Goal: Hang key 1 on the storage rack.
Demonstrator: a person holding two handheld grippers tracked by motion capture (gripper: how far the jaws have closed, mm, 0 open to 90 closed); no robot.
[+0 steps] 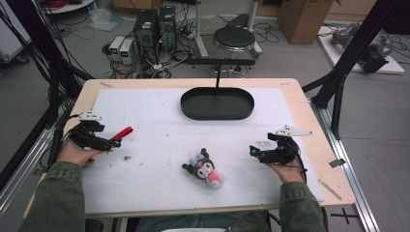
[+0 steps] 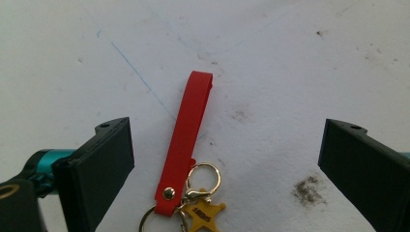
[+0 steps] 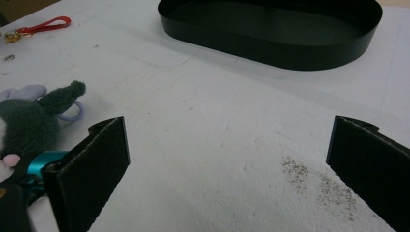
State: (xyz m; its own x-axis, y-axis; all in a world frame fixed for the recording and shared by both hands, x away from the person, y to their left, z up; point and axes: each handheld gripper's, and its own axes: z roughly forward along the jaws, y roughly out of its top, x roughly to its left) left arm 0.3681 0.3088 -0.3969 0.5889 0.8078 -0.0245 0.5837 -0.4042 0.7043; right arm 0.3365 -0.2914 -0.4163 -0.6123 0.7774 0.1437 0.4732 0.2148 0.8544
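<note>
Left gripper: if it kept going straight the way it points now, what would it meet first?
Probably the red keychain strap: it lies on the white mat between the left gripper's open jaws, running forward along their line. Height above the mat is unclear.

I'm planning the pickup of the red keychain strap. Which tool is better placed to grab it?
The left tool. Its jaws stand open on either side of the red keychain strap, which lies between them on the white mat. The right tool is across the table, open over bare mat.
</note>
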